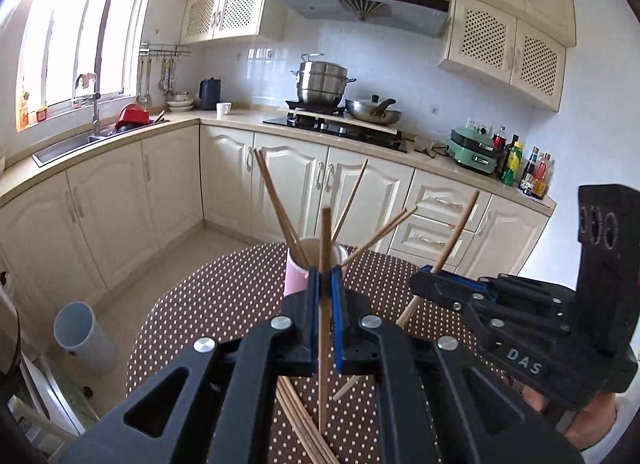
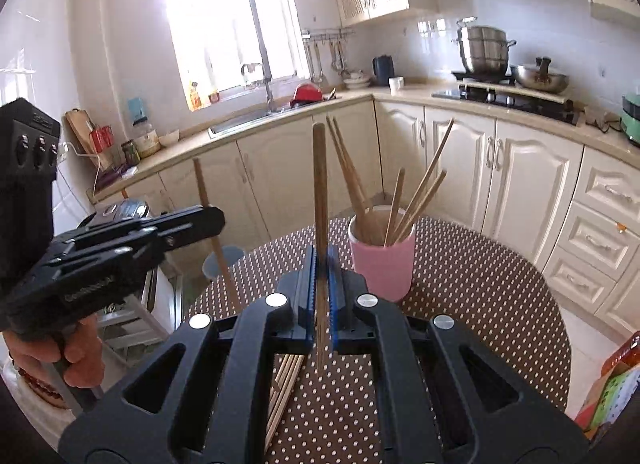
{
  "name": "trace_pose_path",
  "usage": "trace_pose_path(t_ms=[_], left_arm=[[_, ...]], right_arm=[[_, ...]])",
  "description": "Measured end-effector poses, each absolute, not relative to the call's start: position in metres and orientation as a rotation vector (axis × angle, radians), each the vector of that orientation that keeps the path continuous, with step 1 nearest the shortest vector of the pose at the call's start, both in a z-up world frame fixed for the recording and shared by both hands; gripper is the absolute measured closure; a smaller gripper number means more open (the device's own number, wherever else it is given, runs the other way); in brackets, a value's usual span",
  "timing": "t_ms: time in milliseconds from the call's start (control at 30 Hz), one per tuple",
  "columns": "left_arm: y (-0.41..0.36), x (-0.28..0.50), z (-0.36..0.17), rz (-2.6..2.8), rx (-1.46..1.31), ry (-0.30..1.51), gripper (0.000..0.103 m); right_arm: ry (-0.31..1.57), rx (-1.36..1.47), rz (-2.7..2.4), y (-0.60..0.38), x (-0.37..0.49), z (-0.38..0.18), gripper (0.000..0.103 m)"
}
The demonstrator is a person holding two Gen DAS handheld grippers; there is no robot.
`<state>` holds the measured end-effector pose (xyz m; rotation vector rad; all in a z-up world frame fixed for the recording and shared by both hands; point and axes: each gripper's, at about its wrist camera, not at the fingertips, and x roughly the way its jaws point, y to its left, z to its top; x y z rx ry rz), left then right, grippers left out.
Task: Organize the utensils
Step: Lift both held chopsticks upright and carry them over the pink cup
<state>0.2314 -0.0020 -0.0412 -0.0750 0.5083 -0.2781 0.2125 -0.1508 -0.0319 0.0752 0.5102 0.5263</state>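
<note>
Left gripper (image 1: 325, 316) is clamping one upright wooden chopstick (image 1: 325, 264) directly before the pink ceramic cup (image 2: 382, 264) of chopsticks; right gripper (image 2: 322, 296) is pinching another chopstick (image 2: 320, 204) beside it, loose wooden chopsticks (image 2: 286, 380) lying beneath on the brown polka-dot tablecloth (image 2: 480, 296).

I am looking into a kitchen where daylight is pouring through a tall window (image 2: 224, 20) above the sink (image 1: 72, 146). Cream cabinets (image 1: 288, 180) are running under a beige counter (image 1: 224, 122) and along the white tiled wall (image 1: 404, 64). A range hood (image 1: 360, 0) is hanging over the stove (image 1: 340, 126). Pale tiles are covering the floor (image 1: 132, 304), and a brown polka-dot table (image 2: 480, 296) is sitting in front.
</note>
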Motion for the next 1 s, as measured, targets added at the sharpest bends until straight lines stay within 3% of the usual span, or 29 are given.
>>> trace_pose_path(t_ms=[700, 1000], left_arm=[[-0.007, 0.303, 0.029, -0.267, -0.164, 0.251, 0.097], [-0.01, 0.322, 0.018, -0.233, -0.217, 0.181, 0.097]], right_arm=[[0.265, 0.065, 0.437, -0.156, 0.252, 0.033, 0.097], [0.2, 0.03, 0.372, -0.15, 0.268, 0.028, 0.097]])
